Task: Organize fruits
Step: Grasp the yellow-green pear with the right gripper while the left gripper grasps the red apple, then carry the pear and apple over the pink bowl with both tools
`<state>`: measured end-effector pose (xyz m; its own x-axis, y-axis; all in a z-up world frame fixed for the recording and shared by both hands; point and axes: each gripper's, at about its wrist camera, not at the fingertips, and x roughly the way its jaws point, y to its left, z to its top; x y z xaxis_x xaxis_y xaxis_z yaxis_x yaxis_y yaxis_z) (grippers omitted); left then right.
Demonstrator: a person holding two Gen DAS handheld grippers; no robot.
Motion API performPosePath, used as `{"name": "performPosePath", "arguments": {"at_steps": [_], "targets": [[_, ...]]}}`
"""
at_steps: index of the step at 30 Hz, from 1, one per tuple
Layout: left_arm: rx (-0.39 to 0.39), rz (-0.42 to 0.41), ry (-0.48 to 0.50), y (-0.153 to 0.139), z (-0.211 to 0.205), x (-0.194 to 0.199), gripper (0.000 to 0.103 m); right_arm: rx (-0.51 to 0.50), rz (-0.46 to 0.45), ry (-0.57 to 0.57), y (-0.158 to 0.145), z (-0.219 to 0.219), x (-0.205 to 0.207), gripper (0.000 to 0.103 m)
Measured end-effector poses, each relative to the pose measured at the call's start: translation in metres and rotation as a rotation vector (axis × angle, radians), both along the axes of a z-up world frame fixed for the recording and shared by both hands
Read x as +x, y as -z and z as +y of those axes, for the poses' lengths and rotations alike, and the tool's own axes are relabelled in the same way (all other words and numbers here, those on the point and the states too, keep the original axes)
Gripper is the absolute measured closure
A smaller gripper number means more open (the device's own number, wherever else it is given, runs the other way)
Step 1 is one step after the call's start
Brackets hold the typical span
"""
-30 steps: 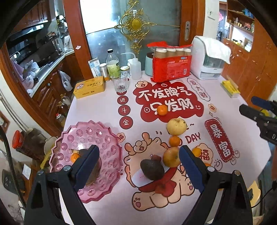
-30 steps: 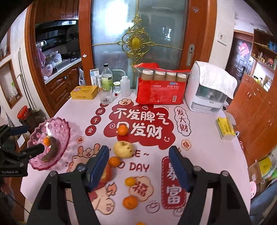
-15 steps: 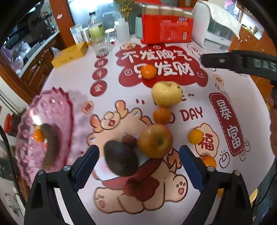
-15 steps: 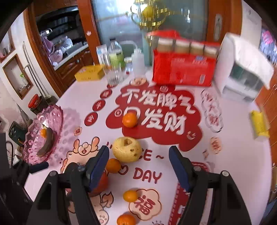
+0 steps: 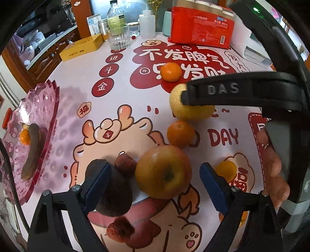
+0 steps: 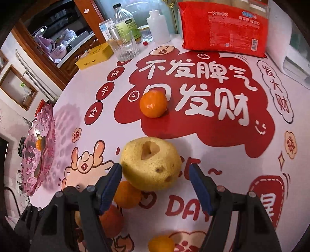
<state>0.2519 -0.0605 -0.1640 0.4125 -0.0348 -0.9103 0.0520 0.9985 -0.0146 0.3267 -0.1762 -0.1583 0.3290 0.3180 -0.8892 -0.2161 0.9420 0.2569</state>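
My left gripper [image 5: 155, 180] is open, its jaws on either side of a red-yellow apple [image 5: 163, 171] that rests on the table. A dark avocado [image 5: 114, 192] lies by the left finger, with two lychees [image 5: 125, 166] near it. My right gripper [image 6: 156, 183] is open around a yellow pear [image 6: 151, 162]; it also shows in the left wrist view [image 5: 188, 108] under the right gripper's arm. Tangerines [image 6: 153, 104] lie around. A pink fruit plate [image 5: 34, 139] at the left holds a dark banana [image 5: 34, 149] and a tangerine [image 5: 25, 136].
At the table's back stand a glass [image 5: 118, 37], a bottle [image 5: 116, 17], a yellow box [image 5: 81, 47], a red pack of cups [image 5: 201, 29] and a white appliance [image 6: 290, 48]. The plate sits at the table's left edge.
Both grippers have dropped lower and moved forward. The left one now straddles the apple, the right one now straddles the pear. Both stay open.
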Motion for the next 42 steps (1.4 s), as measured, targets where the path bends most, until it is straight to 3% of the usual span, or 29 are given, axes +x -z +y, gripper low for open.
{"name": "performPosePath", "arguments": {"at_steps": [6, 10, 17, 42], "targets": [[-0.006, 0.016, -0.013, 0.009, 0.0, 0.008, 0.024, -0.022, -0.002, -0.041, 0.007, 0.009, 0.009, 0.028], [-0.065, 0.041, -0.006, 0.013, 0.002, 0.012, 0.037, -0.049, -0.019, -0.061, 0.013, 0.017, 0.013, 0.027], [-0.086, 0.051, -0.008, 0.014, 0.004, 0.012, 0.038, -0.061, 0.002, -0.086, 0.025, 0.021, 0.017, 0.028], [-0.089, 0.083, -0.006, 0.014, 0.006, 0.01, 0.038, -0.109, -0.023, -0.064, 0.018, 0.006, 0.001, 0.029]]}}
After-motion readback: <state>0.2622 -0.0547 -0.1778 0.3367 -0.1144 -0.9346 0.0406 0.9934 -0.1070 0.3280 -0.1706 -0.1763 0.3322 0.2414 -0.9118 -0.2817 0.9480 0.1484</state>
